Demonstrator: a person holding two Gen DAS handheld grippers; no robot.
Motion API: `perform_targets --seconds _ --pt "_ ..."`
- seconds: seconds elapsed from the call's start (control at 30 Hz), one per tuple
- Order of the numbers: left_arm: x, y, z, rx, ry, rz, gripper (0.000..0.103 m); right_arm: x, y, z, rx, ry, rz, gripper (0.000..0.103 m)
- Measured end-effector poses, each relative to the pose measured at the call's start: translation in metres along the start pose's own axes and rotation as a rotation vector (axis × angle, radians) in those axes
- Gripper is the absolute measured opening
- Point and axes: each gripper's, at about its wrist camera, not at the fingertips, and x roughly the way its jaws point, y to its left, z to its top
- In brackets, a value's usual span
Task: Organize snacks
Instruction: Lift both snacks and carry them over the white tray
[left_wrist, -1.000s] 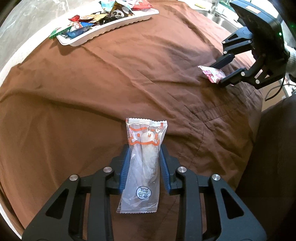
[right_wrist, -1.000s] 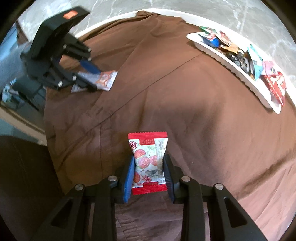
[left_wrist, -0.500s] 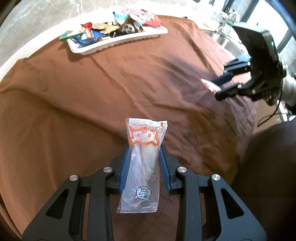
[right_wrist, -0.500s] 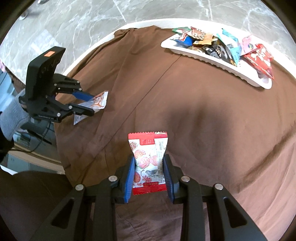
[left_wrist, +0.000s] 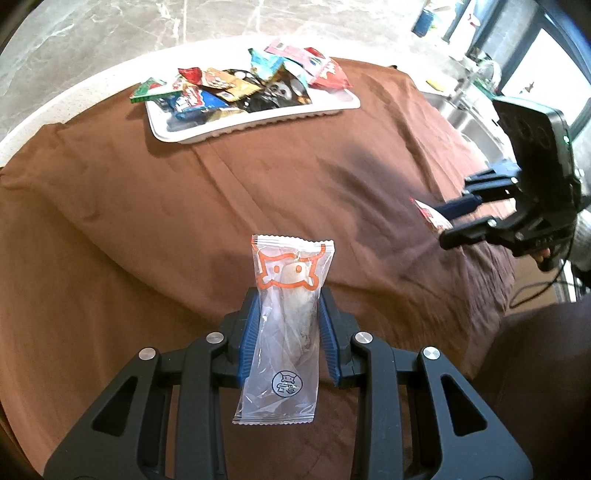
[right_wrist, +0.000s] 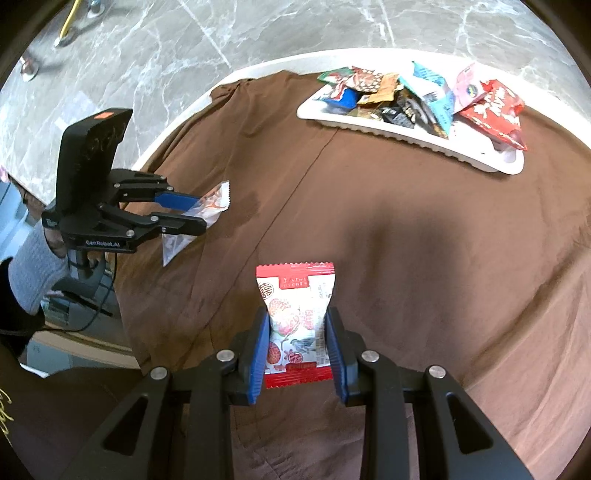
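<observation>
Gripping a clear sausage packet (left_wrist: 284, 325), the left gripper (left_wrist: 287, 325) has its fingers clamped on the packet's sides; its print is unreadable. The right gripper (right_wrist: 298, 332) pinches a red-and-white snack packet (right_wrist: 297, 321). Both hang above the brown-clothed surface (left_wrist: 184, 221); a heaped white tray (left_wrist: 258, 123) sits near its far edge.
</observation>
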Motion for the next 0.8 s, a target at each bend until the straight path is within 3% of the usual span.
perform_targets --seconds 0.47,0.8 --pt "0.003 0.004 0.059 -0.053 -0.075 0.034 0.029 -0.020 -0.026 0.031 0.111 -0.083 0.030 0.032" --pt "0.013 0.026 0.116 -0.116 -0.127 0.032 0.029 -0.039 -0.046 0.085 0.192 -0.185 0.021 0.032"
